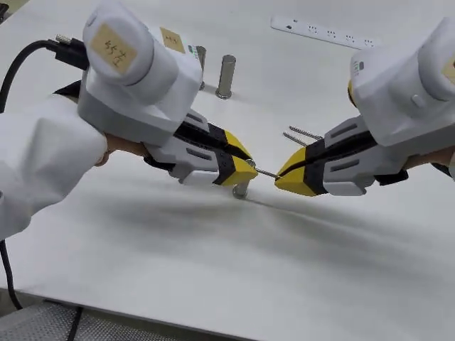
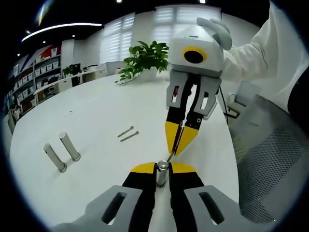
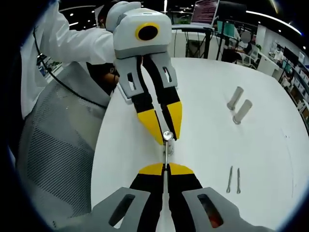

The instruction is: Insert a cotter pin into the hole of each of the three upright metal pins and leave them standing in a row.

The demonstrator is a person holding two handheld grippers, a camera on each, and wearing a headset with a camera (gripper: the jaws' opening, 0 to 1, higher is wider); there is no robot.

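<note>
Now, L gripper (image 1: 245,170) clamped shut on one upright metal pin (image 2: 162,173). Pin's foot down on the bench (image 1: 213,270), rounded head poking just above the yellow tips. Sits at ctr of head view, just under the L tips.

R gripper (image 1: 288,177) closed on a cotter pin (image 3: 165,155), held lengthwise btw the tips and aimed straight at the L gripper. Cotter pin's free end touching the metal pin's head. Can't tell whether it's actually in the hole. Grippers nose to nose, tips near but apart, w/ the cotter pin bridging the gap.

Two more metal pins (image 1: 226,76) upright, side by side and close together, well apart from the held one, toward the far side of the bench. Not touched by either gripper.

Two spare cotter pins (image 1: 302,133) lying flat and roughly parallel on the bench, just behind the R gripper, loose.

White power strip (image 1: 334,33) flat at the far R of the bench. Potted plant (image 2: 145,55) beyond the bench's far end in L gripper view, and a grey mesh chair (image 2: 270,159) beside the bench. White sleeve (image 1: 43,156) on the arm behind the L gripper.
</note>
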